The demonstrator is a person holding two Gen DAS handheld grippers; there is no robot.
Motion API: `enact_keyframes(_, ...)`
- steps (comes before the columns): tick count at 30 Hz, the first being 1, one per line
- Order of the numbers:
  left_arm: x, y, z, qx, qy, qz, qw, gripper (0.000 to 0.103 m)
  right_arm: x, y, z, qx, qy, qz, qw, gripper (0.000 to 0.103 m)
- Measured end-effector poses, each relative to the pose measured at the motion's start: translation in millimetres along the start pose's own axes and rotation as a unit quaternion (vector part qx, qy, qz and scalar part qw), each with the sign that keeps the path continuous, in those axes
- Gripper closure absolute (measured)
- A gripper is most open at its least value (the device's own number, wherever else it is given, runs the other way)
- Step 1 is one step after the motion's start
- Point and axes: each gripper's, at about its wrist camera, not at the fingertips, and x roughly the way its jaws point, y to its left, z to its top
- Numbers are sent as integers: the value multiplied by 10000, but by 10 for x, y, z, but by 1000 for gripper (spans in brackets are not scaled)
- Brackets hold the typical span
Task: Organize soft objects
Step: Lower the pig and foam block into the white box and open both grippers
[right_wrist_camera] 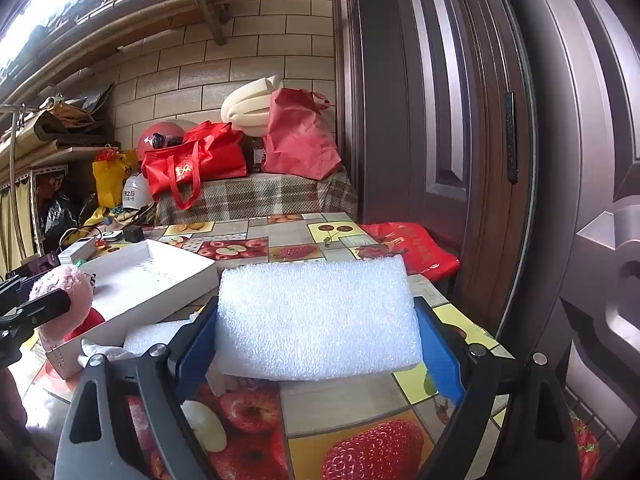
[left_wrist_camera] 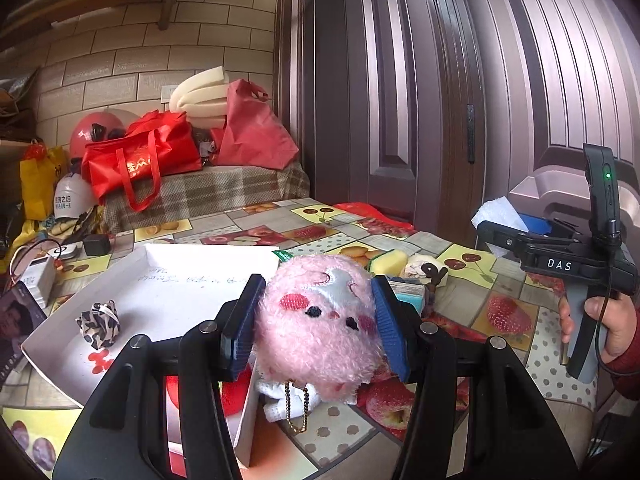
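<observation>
My left gripper [left_wrist_camera: 316, 316] is shut on a pink plush toy [left_wrist_camera: 320, 324] with a silver star on its face and a bead chain hanging below, held above the right edge of a white box lid [left_wrist_camera: 180, 280]. A leopard-print scrunchie [left_wrist_camera: 99, 323] lies in the lid. My right gripper [right_wrist_camera: 318, 336] is shut on a white foam block [right_wrist_camera: 316, 320], held above the table. The plush [right_wrist_camera: 66, 304] and the lid [right_wrist_camera: 160, 276] also show at the left of the right wrist view. The right gripper's body [left_wrist_camera: 560, 264] shows in the left wrist view, foam [left_wrist_camera: 500, 212] behind it.
A yellow sponge [left_wrist_camera: 388, 261], a blue-edged sponge [left_wrist_camera: 408, 292] and small soft items [left_wrist_camera: 424, 270] lie on the fruit-print tablecloth [left_wrist_camera: 504, 316] behind the plush. Red bags [left_wrist_camera: 144, 156] sit on a plaid-covered bench. A brown door [right_wrist_camera: 460, 120] stands at the right. Chargers and cables [left_wrist_camera: 48, 256] lie at the left.
</observation>
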Motion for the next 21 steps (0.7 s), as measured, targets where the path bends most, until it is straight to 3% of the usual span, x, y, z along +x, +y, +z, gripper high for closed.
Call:
enact_keyframes(8, -78, 172, -31, -220, -24, 392, 9990, 49, 8, 93, -8, -40, 49, 171, 9998, 13)
enact_keyframes(21, -141, 306, -66, -285, -22, 568, 9980, 49, 123, 519, -11, -183, 197, 758, 9968, 13)
